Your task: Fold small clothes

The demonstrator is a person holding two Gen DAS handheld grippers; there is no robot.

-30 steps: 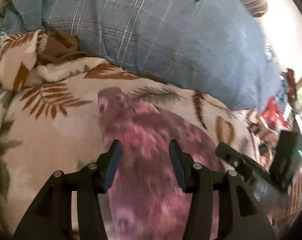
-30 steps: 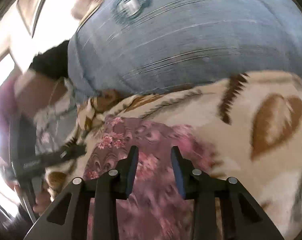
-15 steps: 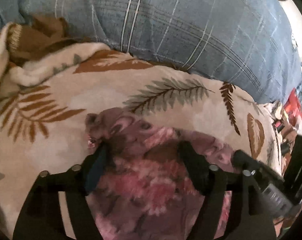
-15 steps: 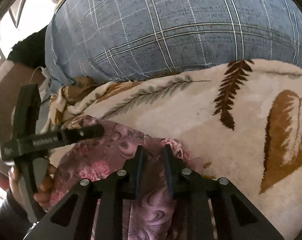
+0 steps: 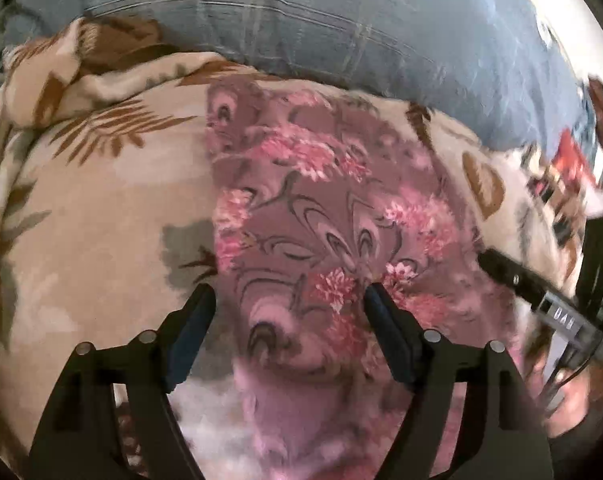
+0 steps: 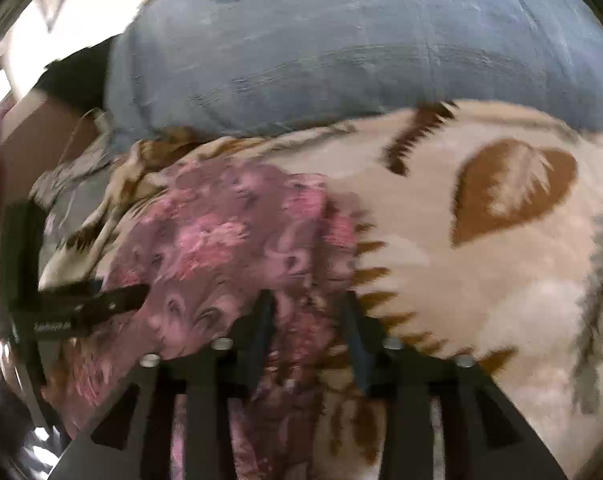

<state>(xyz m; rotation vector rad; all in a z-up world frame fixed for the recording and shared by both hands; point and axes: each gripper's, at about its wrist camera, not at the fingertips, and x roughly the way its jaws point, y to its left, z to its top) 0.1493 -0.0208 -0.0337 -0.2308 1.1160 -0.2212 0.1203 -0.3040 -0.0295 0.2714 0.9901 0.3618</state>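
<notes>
A pink floral garment (image 5: 325, 208) lies spread on a cream blanket with brown leaves (image 5: 101, 208). My left gripper (image 5: 290, 294) hovers over the garment's near part. Its jaws are wide apart and still opening, with cloth lying under the gap and neither pad pressing on it. In the right wrist view the garment (image 6: 221, 240) lies left of centre. My right gripper (image 6: 307, 304) sits at its right edge, its jaws opening, with a strip of cloth loose between them. Each gripper shows in the other's view: the right gripper (image 5: 541, 304) and the left gripper (image 6: 81, 308).
A big blue plaid cushion (image 5: 341, 20) lies along the far side of the blanket, also seen as the cushion (image 6: 341, 40) in the right wrist view. The blanket bunches into a ridge (image 5: 81, 64) at the far left. Colourful clutter (image 5: 565, 168) sits beyond the blanket on the right.
Half a second ago both grippers were closed in on the bunched edge of the garment. Now both sets of jaws stand wider and the cloth lies spread out flat toward the cushion.
</notes>
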